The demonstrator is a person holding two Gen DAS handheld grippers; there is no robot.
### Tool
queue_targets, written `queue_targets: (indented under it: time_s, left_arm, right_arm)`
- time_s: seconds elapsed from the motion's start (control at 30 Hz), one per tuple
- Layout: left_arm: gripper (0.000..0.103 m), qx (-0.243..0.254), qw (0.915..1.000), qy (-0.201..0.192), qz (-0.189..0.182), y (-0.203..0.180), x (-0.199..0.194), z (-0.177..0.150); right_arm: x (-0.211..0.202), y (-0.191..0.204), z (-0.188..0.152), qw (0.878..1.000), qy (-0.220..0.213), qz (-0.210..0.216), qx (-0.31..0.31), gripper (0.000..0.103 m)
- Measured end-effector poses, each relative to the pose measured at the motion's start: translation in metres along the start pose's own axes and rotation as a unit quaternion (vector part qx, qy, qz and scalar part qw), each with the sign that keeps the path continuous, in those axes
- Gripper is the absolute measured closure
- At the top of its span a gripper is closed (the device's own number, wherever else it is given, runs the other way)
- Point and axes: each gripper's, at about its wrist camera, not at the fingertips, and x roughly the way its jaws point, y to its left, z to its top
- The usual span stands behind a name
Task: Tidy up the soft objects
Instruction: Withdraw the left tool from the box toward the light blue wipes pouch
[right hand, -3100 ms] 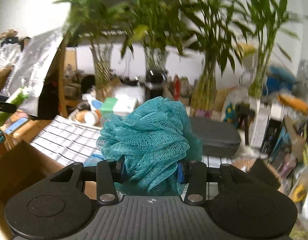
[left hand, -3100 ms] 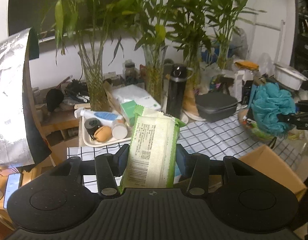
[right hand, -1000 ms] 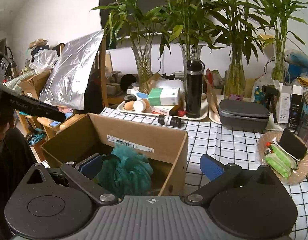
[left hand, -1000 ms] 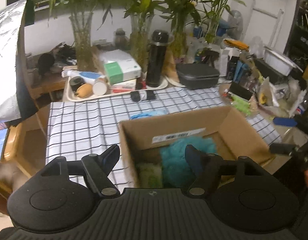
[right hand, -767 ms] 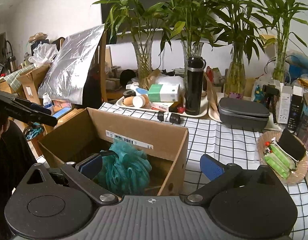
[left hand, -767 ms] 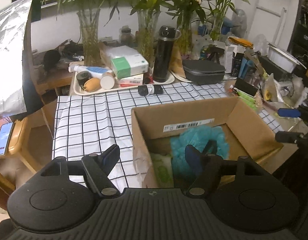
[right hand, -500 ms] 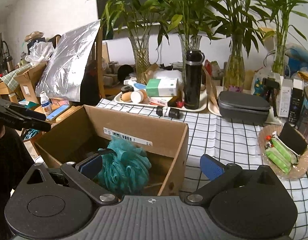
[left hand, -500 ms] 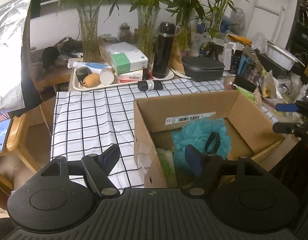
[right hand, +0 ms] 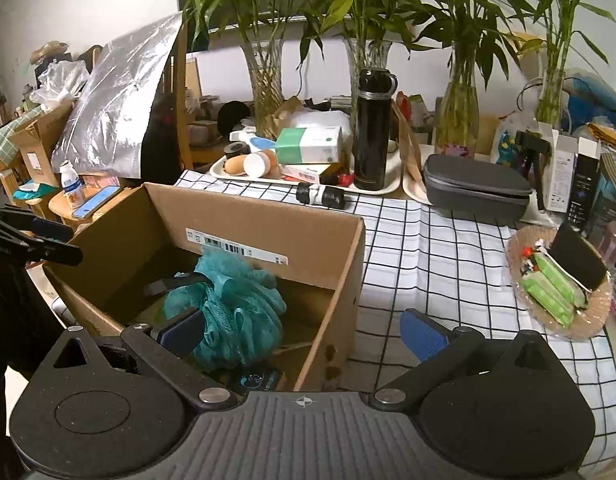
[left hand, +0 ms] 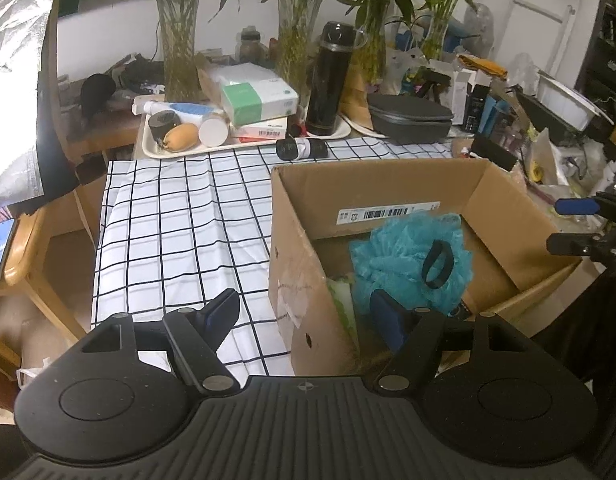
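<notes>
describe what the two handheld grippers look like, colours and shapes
Both look alike: a matte black ribbed body with two round discs at the sides, silver pivot screws and a small crosshair mark at the centre. The left gripper has black angled fingers with dark blue pads. The right gripper has brighter blue pads. No cables or sleeves show.

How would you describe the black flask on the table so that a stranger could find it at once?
Start at the open cardboard box on the checked tablecloth, then look past it to the white tray before the glass vases. The black flask stands upright on that tray, beside a green-and-white carton; it is the tallest, darkest thing there.
</notes>
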Motion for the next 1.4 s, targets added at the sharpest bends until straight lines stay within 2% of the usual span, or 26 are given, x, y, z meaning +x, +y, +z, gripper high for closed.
queue_targets:
  time_s: [0.23,0.53,0.9,1.4]
  left_arm:
    - [0.032,0.013,0.9998,0.009,-0.011,-0.003,0.003,-0.001]
    - [0.032,0.007,0.9999,0.008,-0.014,0.0,0.002,0.004]
    - [0.032,0.019,0.9998,-0.001,-0.011,0.002,0.011,0.025]
    - [0.032,0.052,0.998,-0.023,-0.027,0.005,0.033,0.054]
  right_arm:
    - [0.004,0.0,0.001,1.0,0.007,-0.001,0.002,0.0]
    - [0.005,0.001,0.003,1.0,0.006,0.005,0.0,0.0]
    - [0.012,-0.005,0.009,0.999,0.001,0.025,0.023,0.0]
    - [0.036,-0.024,0.032,1.0,-0.017,0.007,0.022,0.0]
